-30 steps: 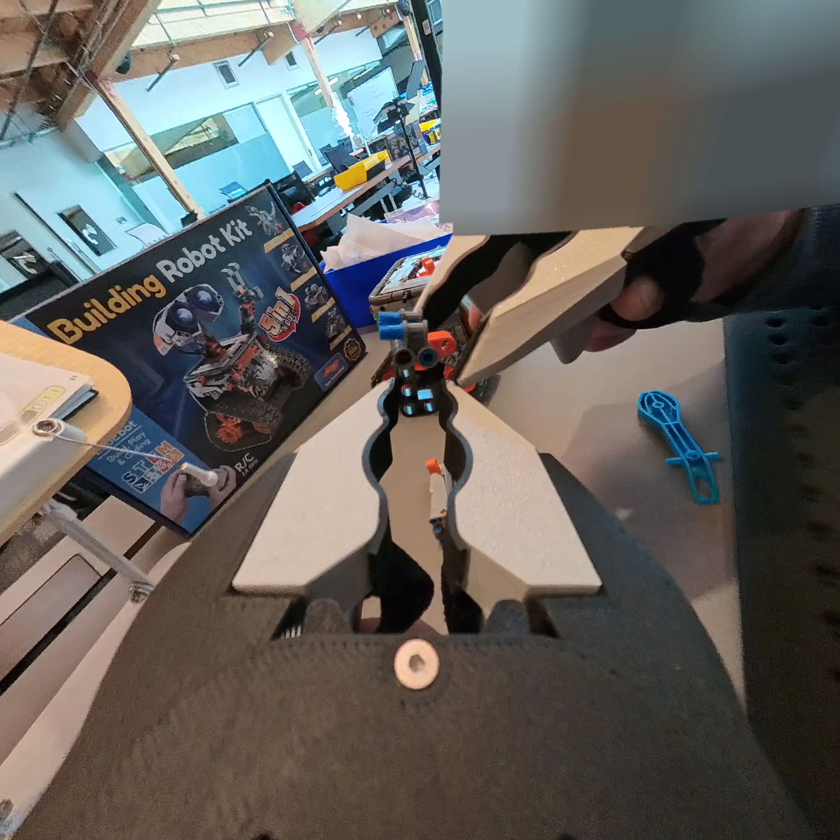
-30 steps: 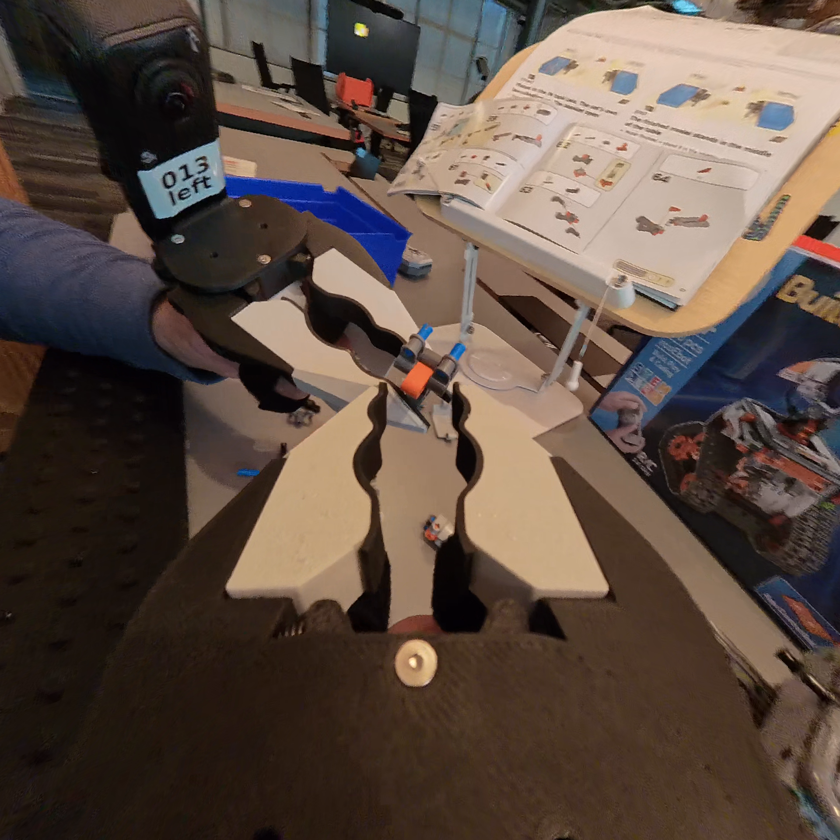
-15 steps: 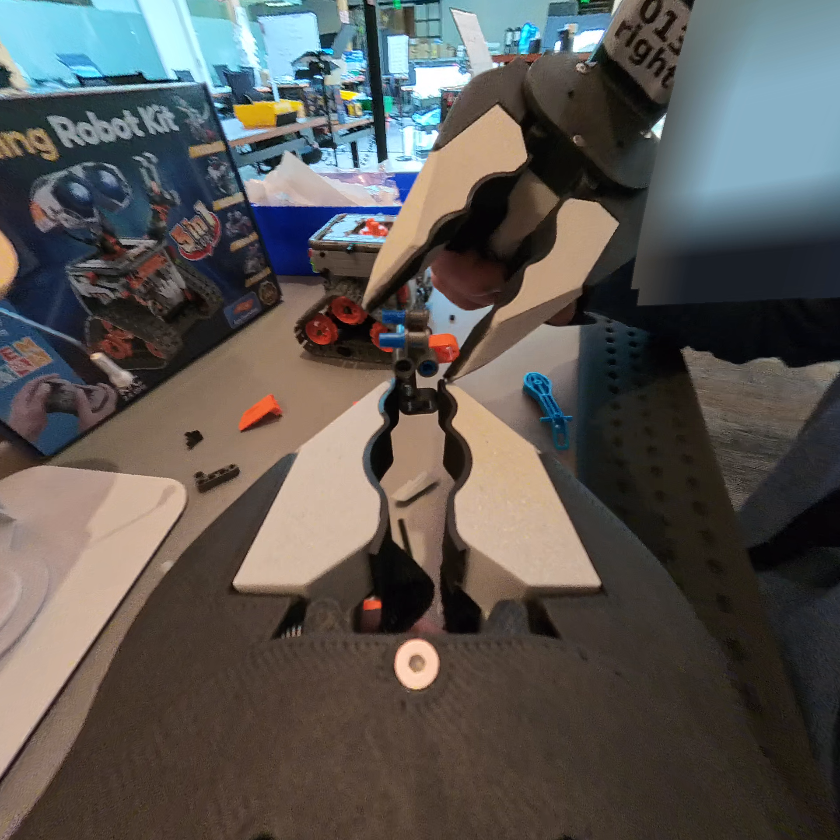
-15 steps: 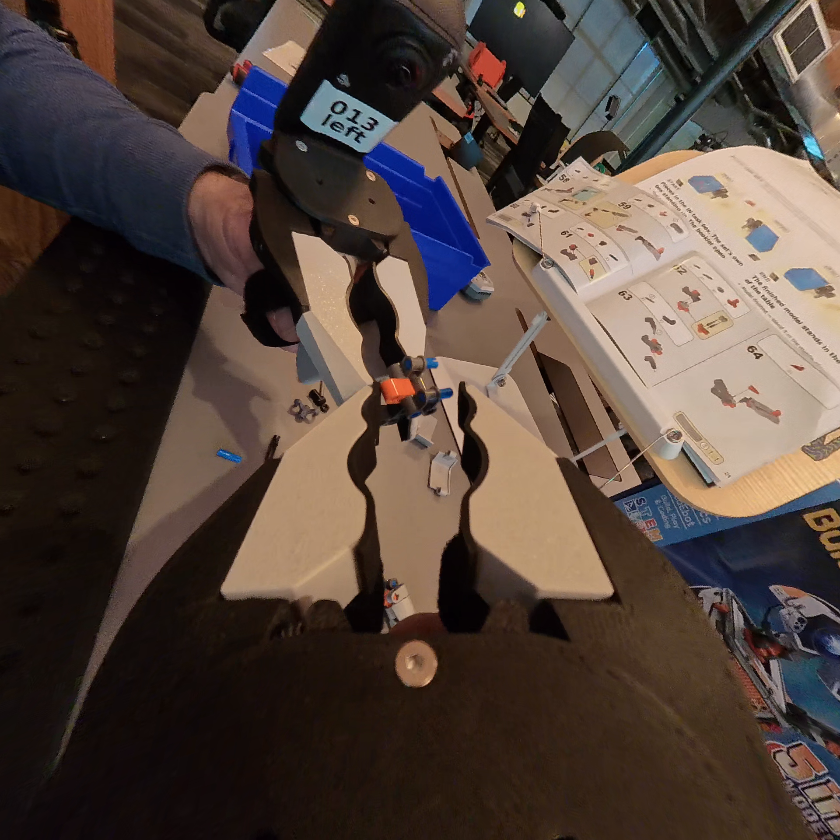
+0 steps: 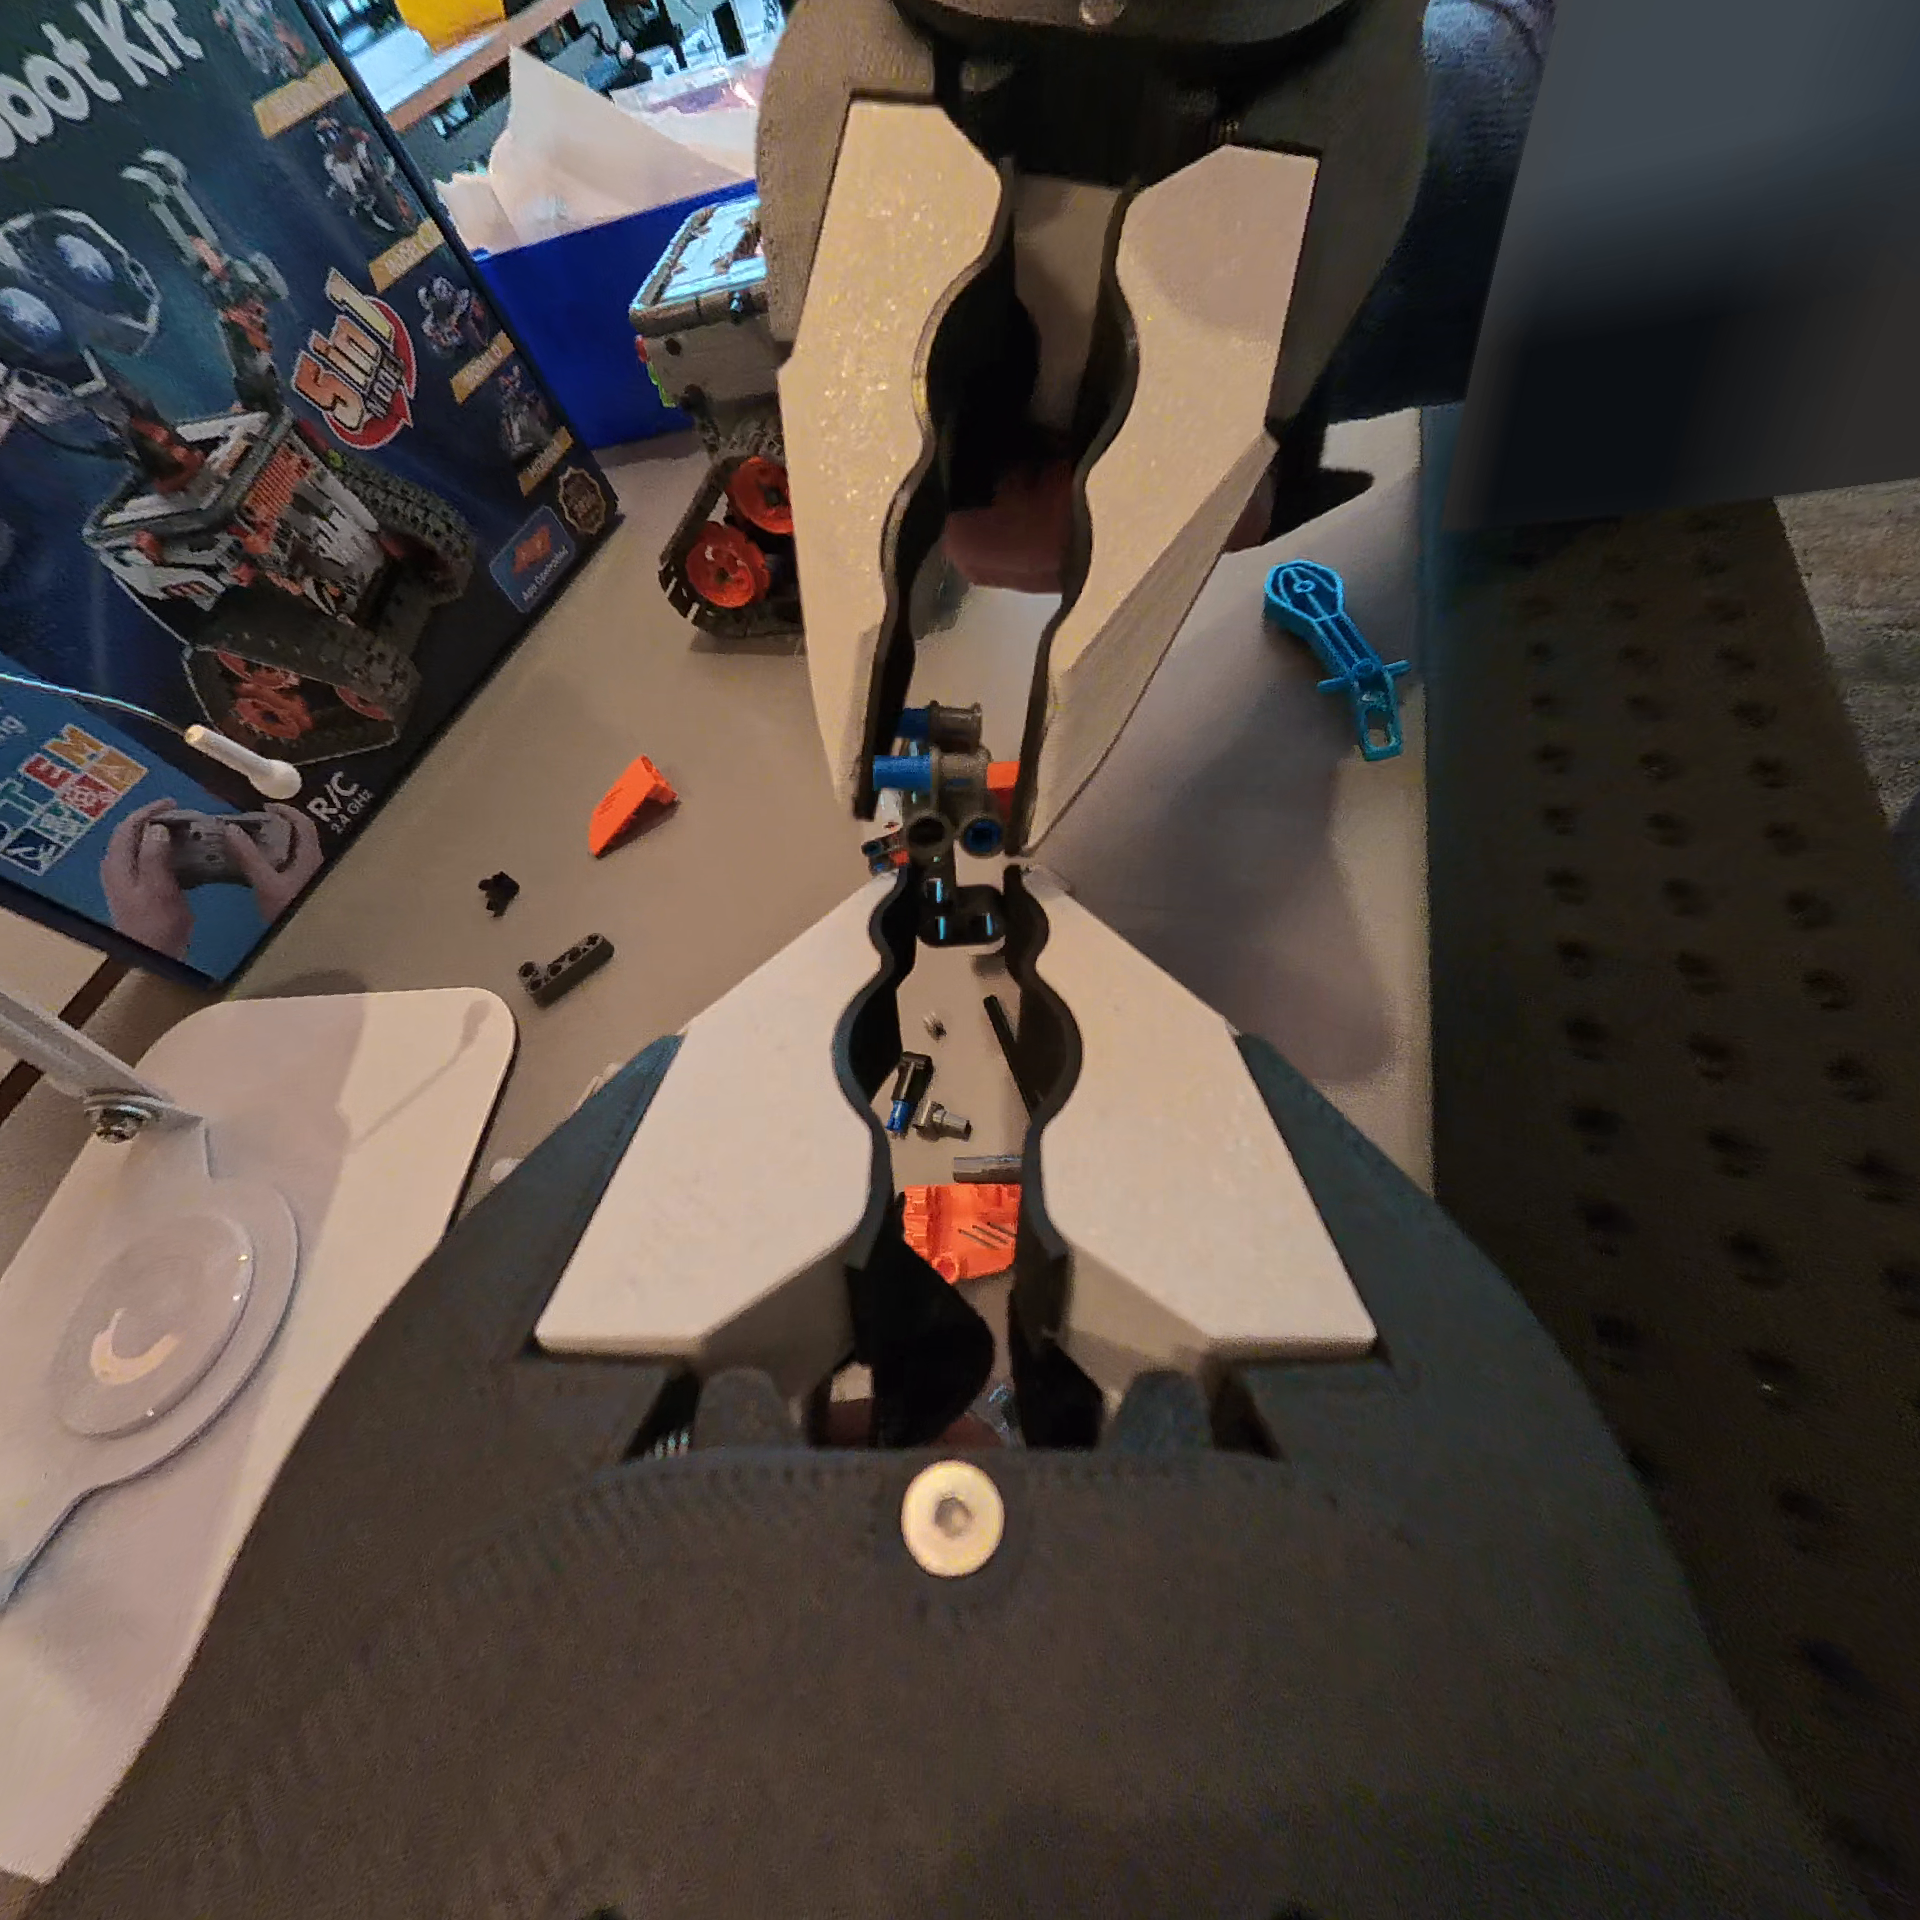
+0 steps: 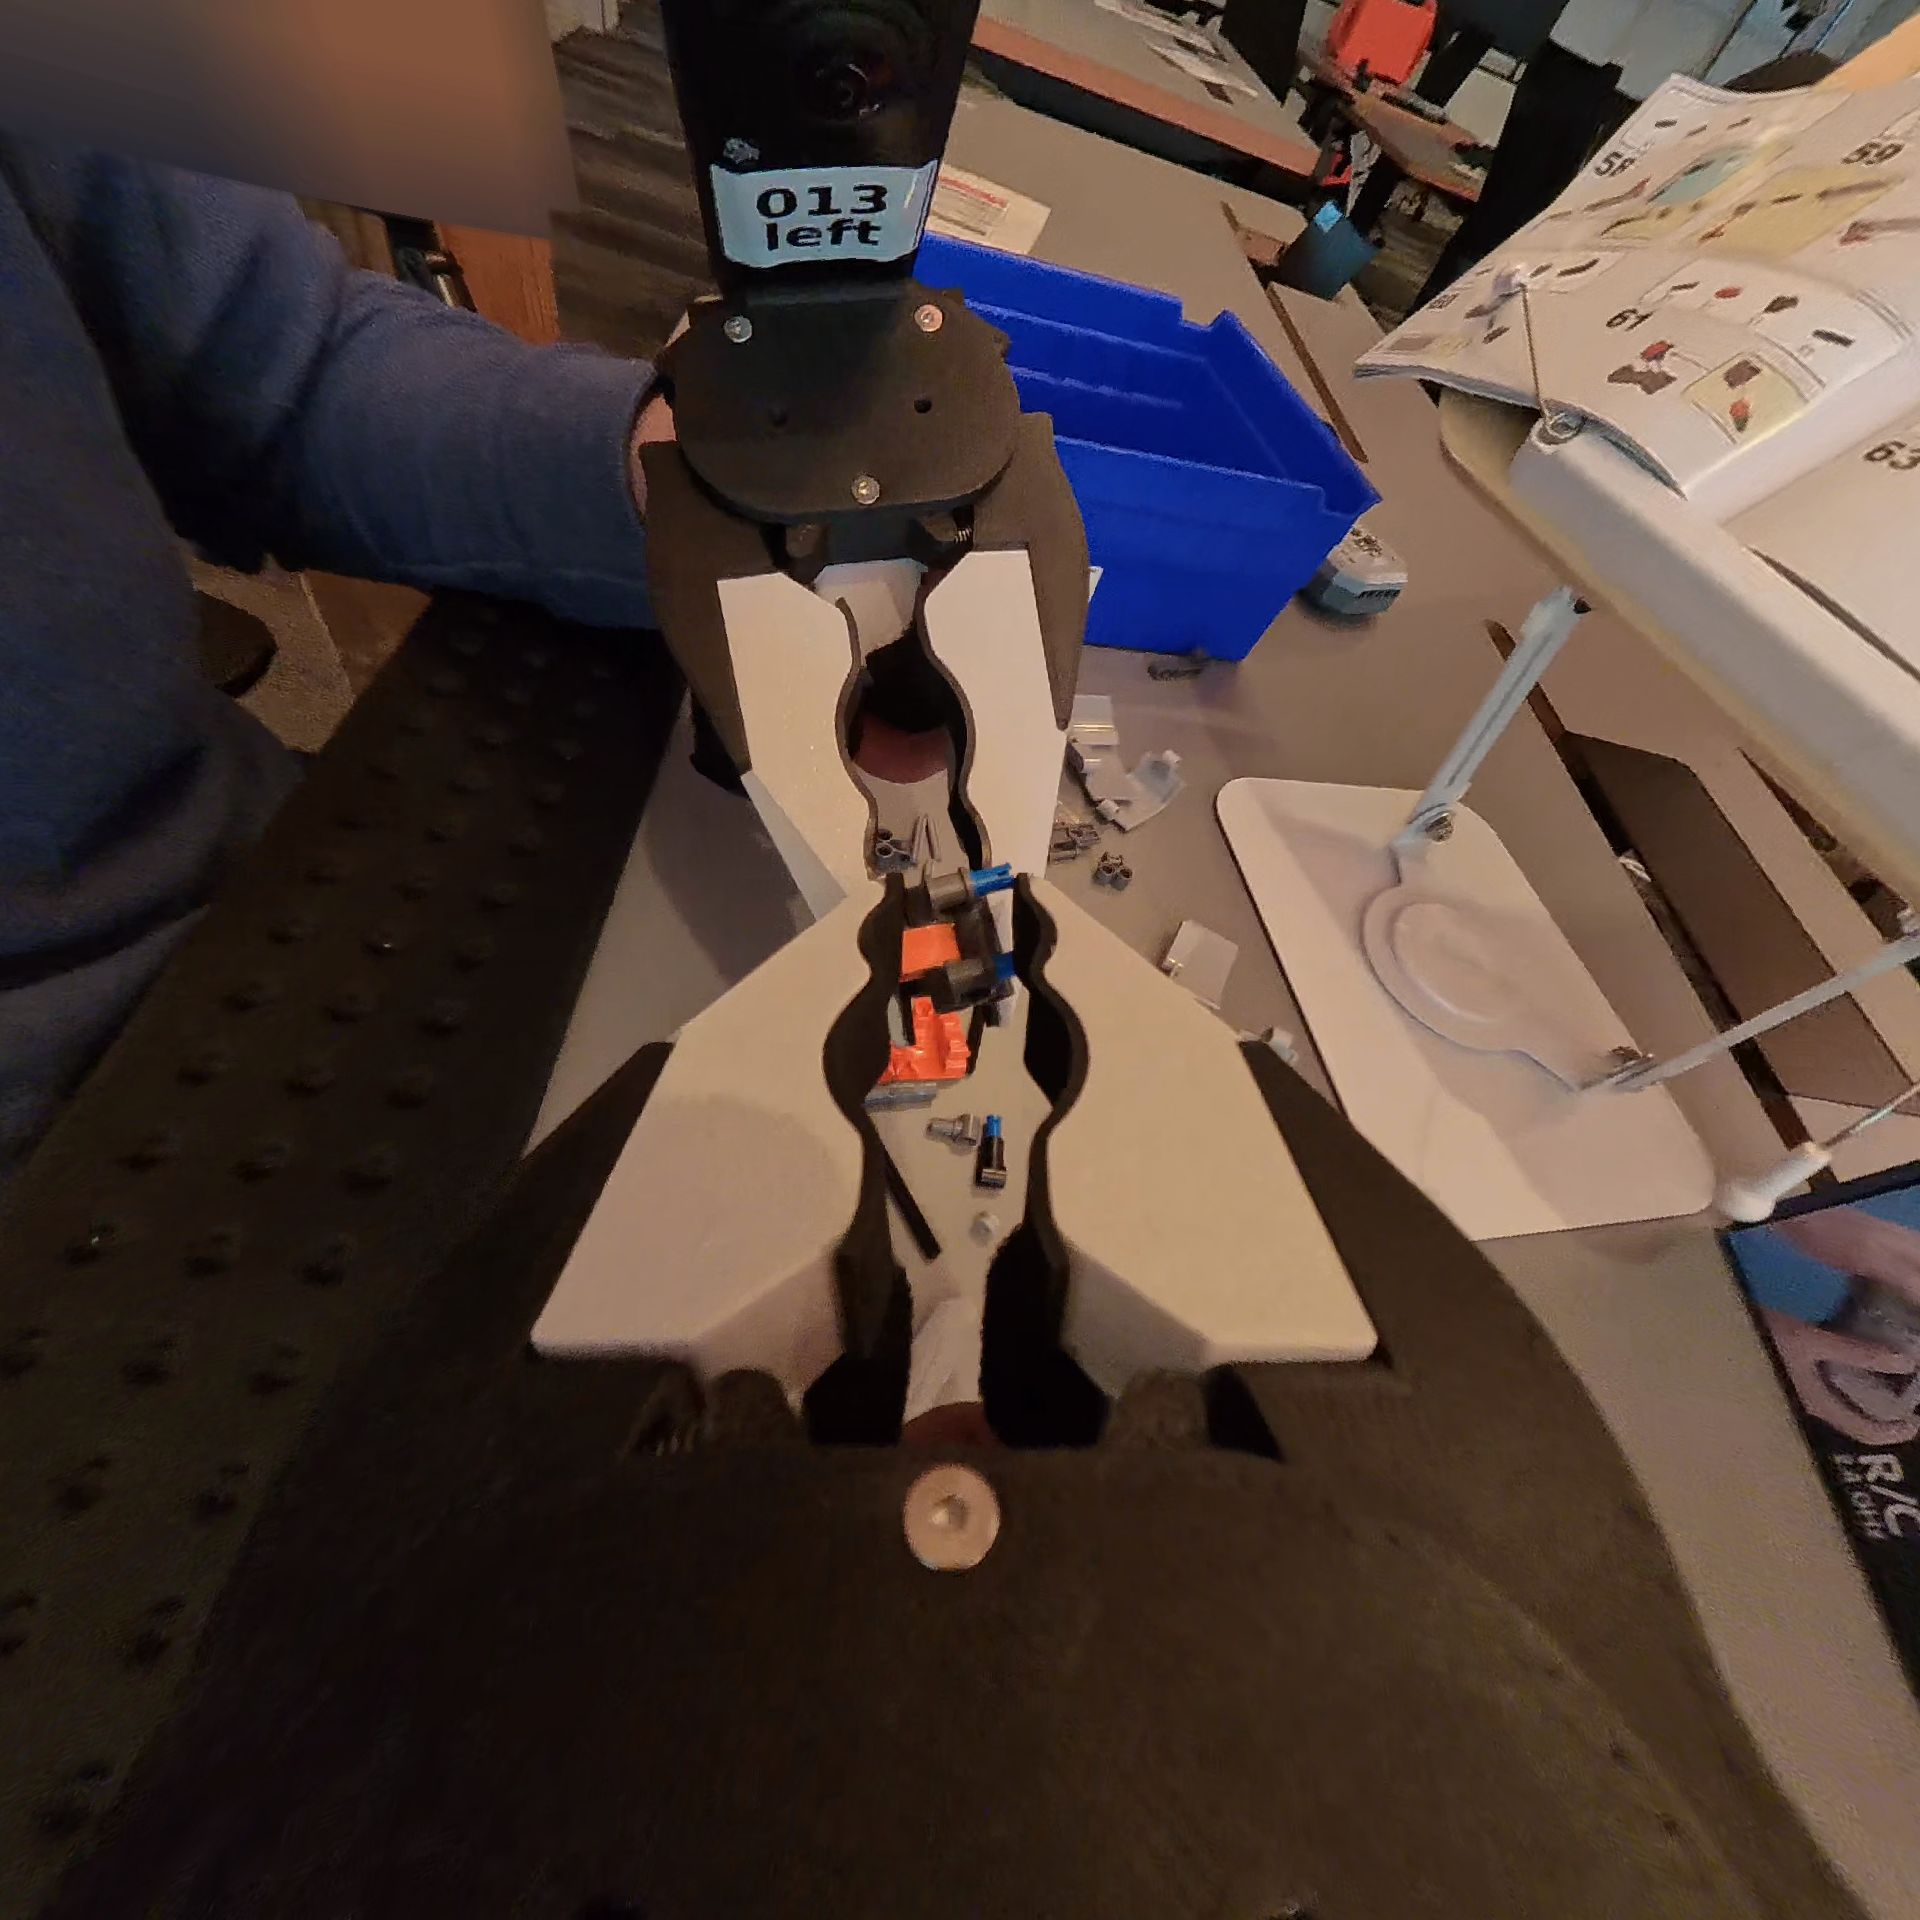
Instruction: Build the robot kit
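A small dark grey brick assembly (image 5: 951, 774) with blue pins and an orange part hangs in the air above the grey table (image 5: 644, 675). My left gripper (image 5: 953, 883) is shut on its near end. My right gripper (image 5: 940, 826) comes in from the opposite side, tip to tip with the left. Its fingers (image 5: 873, 436) close on the assembly's sides, at the blue pin and the orange part. In the right wrist view the assembly (image 6: 935, 945) sits between my right gripper's tips (image 6: 956, 885), with the left gripper (image 6: 930, 868) straight ahead. A blue-sleeved arm (image 6: 312, 416) holds it.
Loose small parts and an orange piece (image 5: 956, 1231) lie on the table under the grippers. An orange wedge (image 5: 629, 805), a tracked model (image 5: 727, 520), a kit box (image 5: 260, 468), a blue tool (image 5: 1340, 665), a blue bin (image 6: 1164, 416) and a booklet stand (image 6: 1455, 987) surround them. A black perforated mat (image 5: 1662, 935) borders the table. My two grippers' fingertips are within a few centimetres of each other. The orange piece (image 5: 956, 1231) sits 10 cm or so from the ends of my left fingers. It is also in sight in the right wrist view (image 6: 923, 1041).
Both grippers have tilted down toward the table and turned to face each other head on. The right gripper's fingers have narrowed around the assembly that the left still holds.
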A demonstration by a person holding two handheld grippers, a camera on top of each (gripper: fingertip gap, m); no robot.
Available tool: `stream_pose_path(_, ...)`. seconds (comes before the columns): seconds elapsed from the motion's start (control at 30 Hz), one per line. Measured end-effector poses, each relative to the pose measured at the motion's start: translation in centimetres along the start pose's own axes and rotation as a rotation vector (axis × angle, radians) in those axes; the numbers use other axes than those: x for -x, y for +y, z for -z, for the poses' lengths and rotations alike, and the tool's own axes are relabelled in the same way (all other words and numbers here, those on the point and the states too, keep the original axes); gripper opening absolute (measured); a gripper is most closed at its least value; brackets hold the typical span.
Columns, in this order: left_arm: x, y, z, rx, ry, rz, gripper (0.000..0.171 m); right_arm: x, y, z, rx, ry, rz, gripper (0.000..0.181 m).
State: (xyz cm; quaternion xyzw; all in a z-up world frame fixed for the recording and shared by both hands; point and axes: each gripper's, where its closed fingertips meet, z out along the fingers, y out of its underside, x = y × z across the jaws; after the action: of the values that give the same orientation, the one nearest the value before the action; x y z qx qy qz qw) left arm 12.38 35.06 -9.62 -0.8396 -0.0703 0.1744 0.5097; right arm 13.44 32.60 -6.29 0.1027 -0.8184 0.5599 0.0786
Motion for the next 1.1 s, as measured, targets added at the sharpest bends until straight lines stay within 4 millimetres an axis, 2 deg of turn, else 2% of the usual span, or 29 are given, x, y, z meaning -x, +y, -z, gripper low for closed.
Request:
stream_pose_path(0.13,0.4,-0.3,0.2,-0.038,0.005,0.020,0.014,-0.4,-0.1,0.4,-0.056,-0.001,-0.083,0.018)
stream_pose_path(0.3,2.0,-1.0,0.7,-0.088,-0.088,0.020,0.014,-1.7,-0.4,1.0,-0.128,0.032,-0.173,0.017)
stream_pose_path(0.57,3.2,-1.5,0.9,-0.136,-0.198,-0.017,0.014,-2.7,-0.3,1.4,-0.191,0.038,-0.303,0.015)
stream_pose_path(0.83,3.8,-1.8,0.8,-0.161,-0.278,-0.070,0.014,-3.2,-0.4,1.7,-0.219,0.060,-0.360,0.015)
stream_pose_path(1.1,4.0,-1.3,0.1,-0.098,-0.349,-0.131,0.014,-3.4,0.5,1.6,-0.195,0.067,-0.415,0.013)
